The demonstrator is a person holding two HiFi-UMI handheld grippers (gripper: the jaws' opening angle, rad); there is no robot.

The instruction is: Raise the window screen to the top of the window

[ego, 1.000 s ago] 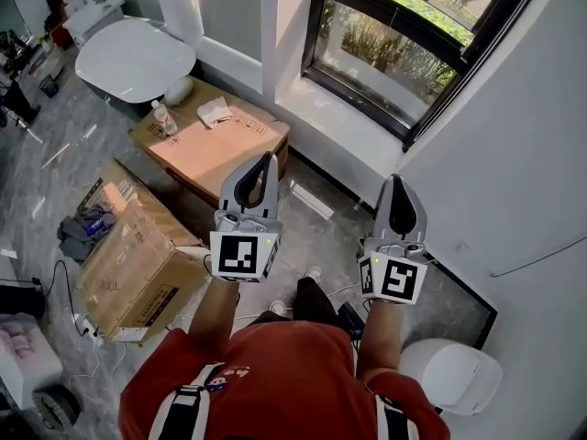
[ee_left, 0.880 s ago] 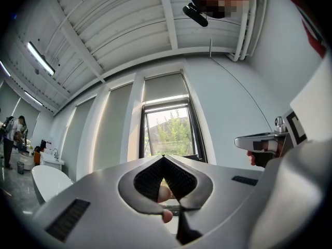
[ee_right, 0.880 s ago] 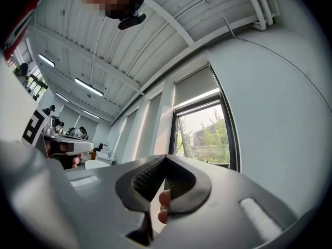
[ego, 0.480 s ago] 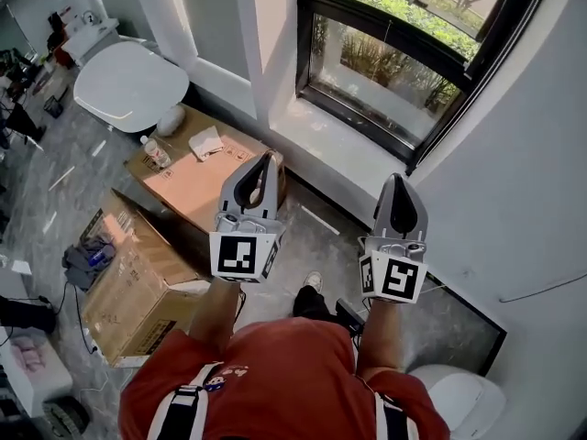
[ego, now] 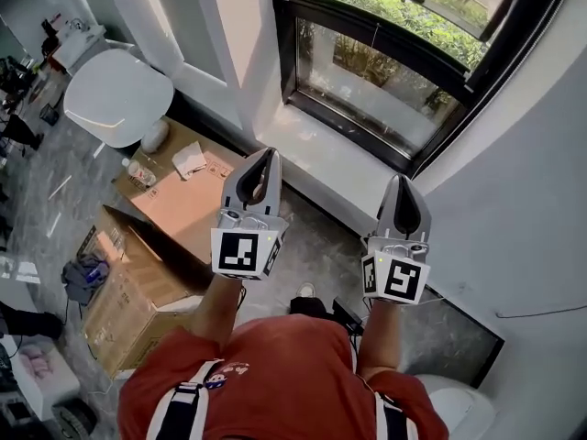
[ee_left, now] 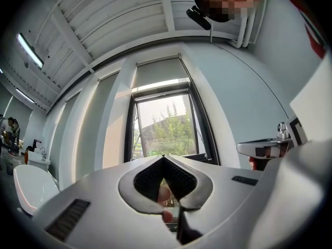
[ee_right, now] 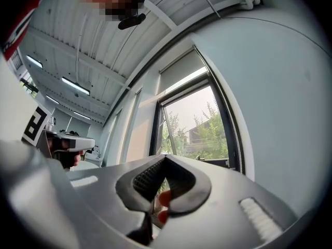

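Low on the left of the head view, brown cardboard boxes [ego: 174, 204] crowd the grey floor, so the way to the sill is narrow on that side; footing wants care. Left gripper [ego: 266, 154]: jaws pressed fully together, nothing between them, held out toward the black-framed window [ego: 367, 44] but well short of it. The task's thing, a pale grey roller window screen [ee_left: 158, 71], shows only in the two gripper views. It hangs across the upper part of the opening, high above both grippers, with clear glass and greenery below it. No cord or pull tab can be made out from here. Right gripper [ego: 401, 180]: also closed tight and empty, level with the left one, near the plain white wall [ego: 523, 181] at right. Step in hand reads as the approach. To do it well, probably close in square to the white sill [ego: 321, 159], lift both grippers toward the screen's bottom edge and part the jaws before arriving. Taking that edge at two spread points should keep it from skewing as it goes up.
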